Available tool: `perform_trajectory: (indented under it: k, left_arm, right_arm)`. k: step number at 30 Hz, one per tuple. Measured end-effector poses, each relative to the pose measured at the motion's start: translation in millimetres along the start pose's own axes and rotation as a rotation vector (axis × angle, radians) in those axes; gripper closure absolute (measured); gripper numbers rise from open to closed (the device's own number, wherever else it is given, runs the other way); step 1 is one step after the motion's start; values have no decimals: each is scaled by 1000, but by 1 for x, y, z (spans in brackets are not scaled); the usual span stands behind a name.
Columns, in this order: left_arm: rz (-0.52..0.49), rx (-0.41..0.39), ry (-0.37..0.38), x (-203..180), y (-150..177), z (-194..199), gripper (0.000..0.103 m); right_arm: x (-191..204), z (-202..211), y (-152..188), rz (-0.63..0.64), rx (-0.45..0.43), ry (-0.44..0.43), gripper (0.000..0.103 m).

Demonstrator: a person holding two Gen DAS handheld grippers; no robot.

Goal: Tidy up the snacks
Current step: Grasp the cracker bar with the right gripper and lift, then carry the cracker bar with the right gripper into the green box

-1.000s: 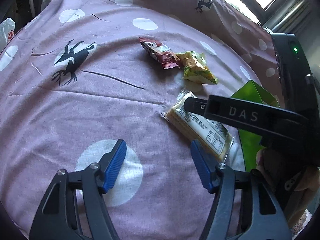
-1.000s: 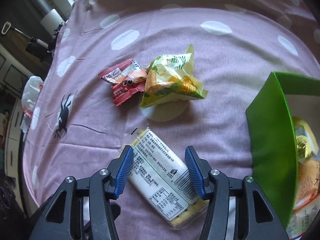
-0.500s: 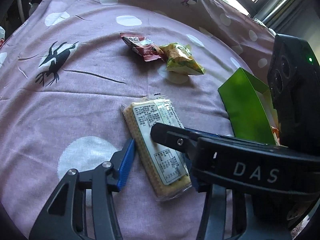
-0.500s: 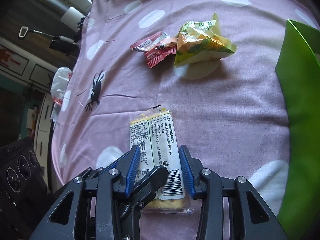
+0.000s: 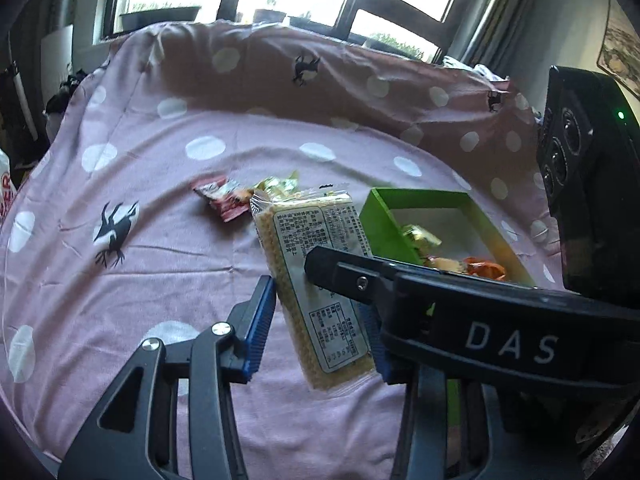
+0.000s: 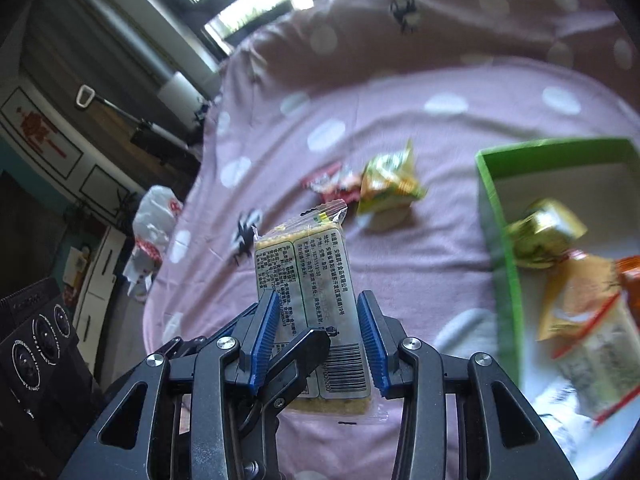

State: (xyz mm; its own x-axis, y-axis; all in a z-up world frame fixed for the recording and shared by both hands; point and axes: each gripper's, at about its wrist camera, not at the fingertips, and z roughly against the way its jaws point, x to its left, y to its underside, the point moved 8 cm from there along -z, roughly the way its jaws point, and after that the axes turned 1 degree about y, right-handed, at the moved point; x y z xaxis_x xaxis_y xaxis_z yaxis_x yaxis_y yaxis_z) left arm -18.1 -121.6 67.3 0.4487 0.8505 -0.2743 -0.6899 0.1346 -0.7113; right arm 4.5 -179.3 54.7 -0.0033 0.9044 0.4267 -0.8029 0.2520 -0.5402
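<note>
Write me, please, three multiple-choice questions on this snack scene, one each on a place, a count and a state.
1. Where is the cracker pack?
A) on the windowsill
B) between the fingers of both grippers, off the cloth
C) on the floor

2. How many packets lie loose on the cloth outside the green box?
A) none
B) two
C) five

3. The green box is:
A) shut with a lid
B) open and bare
C) open with snacks inside

Answers:
1 B: the right gripper clamps the pack, and the left gripper, its jaws closing, has it between its pads.
2 B: only a red packet and a yellow-green packet lie there.
3 C: no lid covers it, and wrappers show within its walls.
</note>
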Motion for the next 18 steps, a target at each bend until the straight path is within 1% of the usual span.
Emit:
perform_trajectory:
  k: [3,6,8,12,14,18]
  left_arm:
    - [-50,-38,37,-31,-13,11,60]
    - [-87,-55,86,-62,-24,13,61]
    - [-117,-59,100,-79,-27,10,62]
    - [-173,-66,121,-114,-29,-2,65]
    - [-196,-58,116,-125,-28,-14,66]
    - [-191,-12,120,-136,-26,-40,66]
  right_arm:
    - [-8,37,-7,0,-82,21,60]
    - [-21,70,-15,13,-168,69,60]
    - [-31,85,-18,16,-207,95,60]
    - [-60,108,-19,-11,-267,99,60]
    - [-75,113,-19,-36,-279,94,60]
    - [-102,109,-22,-88,-258,100,60]
